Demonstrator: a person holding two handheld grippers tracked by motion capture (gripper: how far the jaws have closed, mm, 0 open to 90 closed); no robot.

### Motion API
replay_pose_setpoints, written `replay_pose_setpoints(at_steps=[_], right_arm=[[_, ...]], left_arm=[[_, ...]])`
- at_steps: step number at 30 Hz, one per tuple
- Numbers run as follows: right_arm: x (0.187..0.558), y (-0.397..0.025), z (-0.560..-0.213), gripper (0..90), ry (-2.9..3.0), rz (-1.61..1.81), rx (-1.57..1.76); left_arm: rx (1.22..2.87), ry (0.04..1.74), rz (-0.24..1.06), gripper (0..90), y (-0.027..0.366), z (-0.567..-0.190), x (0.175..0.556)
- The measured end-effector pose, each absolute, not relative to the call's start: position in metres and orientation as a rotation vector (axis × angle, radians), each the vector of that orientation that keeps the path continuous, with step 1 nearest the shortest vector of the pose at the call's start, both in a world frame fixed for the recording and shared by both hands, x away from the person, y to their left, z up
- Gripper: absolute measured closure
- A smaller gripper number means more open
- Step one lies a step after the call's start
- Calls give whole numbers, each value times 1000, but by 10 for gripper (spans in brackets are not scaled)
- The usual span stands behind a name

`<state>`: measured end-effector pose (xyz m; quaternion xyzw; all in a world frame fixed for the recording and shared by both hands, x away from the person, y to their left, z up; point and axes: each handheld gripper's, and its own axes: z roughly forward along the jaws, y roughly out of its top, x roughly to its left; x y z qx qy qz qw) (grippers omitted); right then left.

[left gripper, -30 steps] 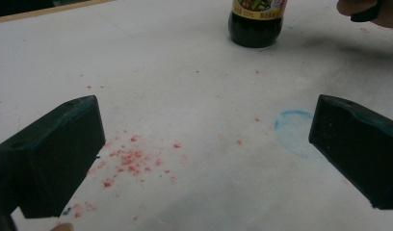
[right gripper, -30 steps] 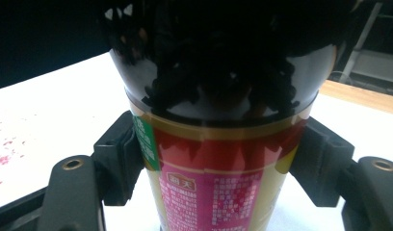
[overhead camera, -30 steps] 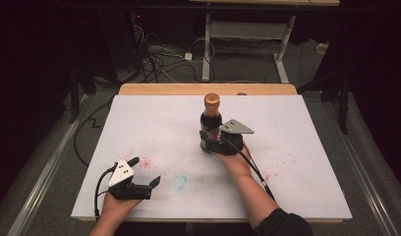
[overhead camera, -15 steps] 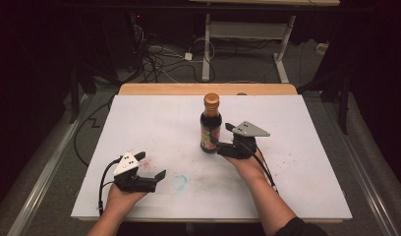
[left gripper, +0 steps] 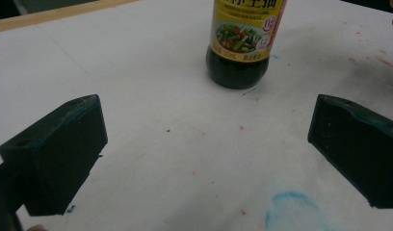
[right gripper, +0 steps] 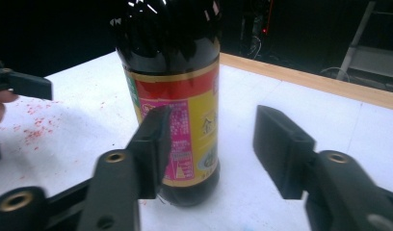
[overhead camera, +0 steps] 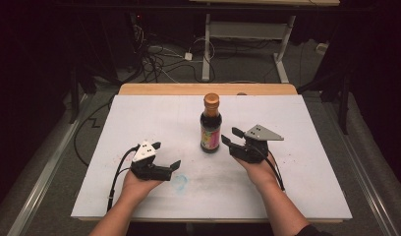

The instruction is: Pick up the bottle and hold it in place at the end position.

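A dark sauce bottle (overhead camera: 211, 126) with an orange cap and a yellow-pink label stands upright near the middle of the white board (overhead camera: 139, 118). My right gripper (overhead camera: 231, 137) is open just right of the bottle, its jaws apart from the glass. In the right gripper view the bottle (right gripper: 177, 96) stands just past the open jaws, left of the gap (right gripper: 211, 144). My left gripper (overhead camera: 165, 155) rests open on the board's front left, pointing toward the bottle. Its own view has the bottle's base (left gripper: 239, 48) far ahead of the wide-open jaws (left gripper: 206, 144).
Red specks and a blue smudge (overhead camera: 179, 182) mark the board. A wooden table edge (overhead camera: 208, 89) runs behind it. Beyond lie cables on the floor (overhead camera: 159, 54) and a white metal frame (overhead camera: 247, 34). The other gripper's jaw (right gripper: 21, 84) appears at the left in the right gripper view.
My right gripper let go of the bottle and drew back to the right, its jaws opening. The left gripper shifted slightly right and forward. The bottle stays standing.
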<state>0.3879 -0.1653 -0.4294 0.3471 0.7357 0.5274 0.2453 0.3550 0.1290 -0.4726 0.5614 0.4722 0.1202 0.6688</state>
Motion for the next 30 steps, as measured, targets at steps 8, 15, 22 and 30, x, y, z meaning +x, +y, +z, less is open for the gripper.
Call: replay_pose_setpoints(at_steps=[8, 15, 22, 30], right_arm=[[384, -173, -428, 693, 2029, 1440, 920], [383, -176, -427, 824, 2051, 1449, 890], [384, -175, -427, 891, 2046, 1450, 870], [386, -177, -422, 900, 2043, 1478, 842]], left_arm=[[1279, 1053, 242, 3, 108, -469, 369], [1281, 1038, 233, 3, 86, -462, 383], [1275, 1029, 218, 2, 73, -459, 396], [1289, 992, 200, 3, 55, -456, 408]])
